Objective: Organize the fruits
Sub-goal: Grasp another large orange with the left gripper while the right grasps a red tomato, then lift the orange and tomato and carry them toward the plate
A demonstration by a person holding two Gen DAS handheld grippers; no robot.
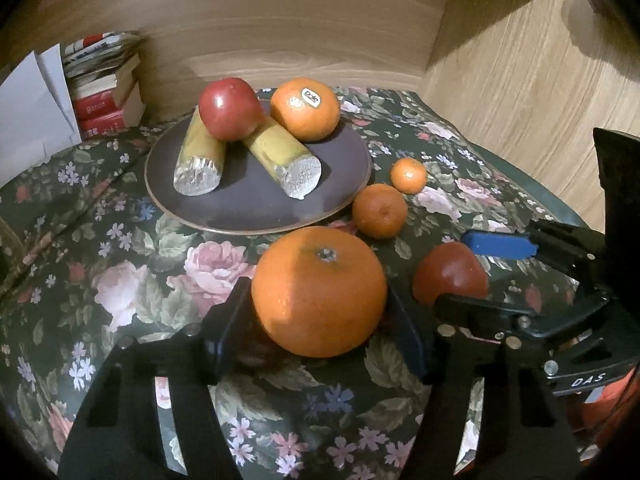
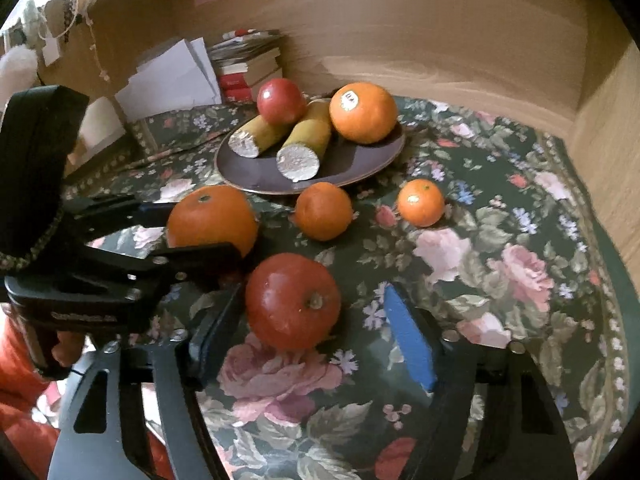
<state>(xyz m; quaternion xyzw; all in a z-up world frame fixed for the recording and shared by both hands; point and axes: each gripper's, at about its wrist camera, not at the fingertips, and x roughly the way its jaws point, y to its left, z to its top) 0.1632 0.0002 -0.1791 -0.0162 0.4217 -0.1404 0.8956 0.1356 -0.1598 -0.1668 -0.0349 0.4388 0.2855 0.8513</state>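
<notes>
Left gripper (image 1: 320,320): jaws flank the big orange (image 1: 320,292) just in front of the plate (image 1: 256,216); they look clamped on it, probably for a lift to the plate. Right gripper (image 2: 316,332): jaws spread wide around the red apple (image 2: 292,300), not touching; likely lining up a grasp.

Count: on the plate, one apple (image 1: 228,108), one stickered orange (image 1: 305,108), two foil-capped banana pieces (image 1: 200,156). On the tablecloth (image 1: 120,260) beside the plate: two small oranges (image 1: 379,211), big orange, red apple.

left wrist: low, close | right wrist: alongside | shared: plate (image 1: 352,196)
</notes>
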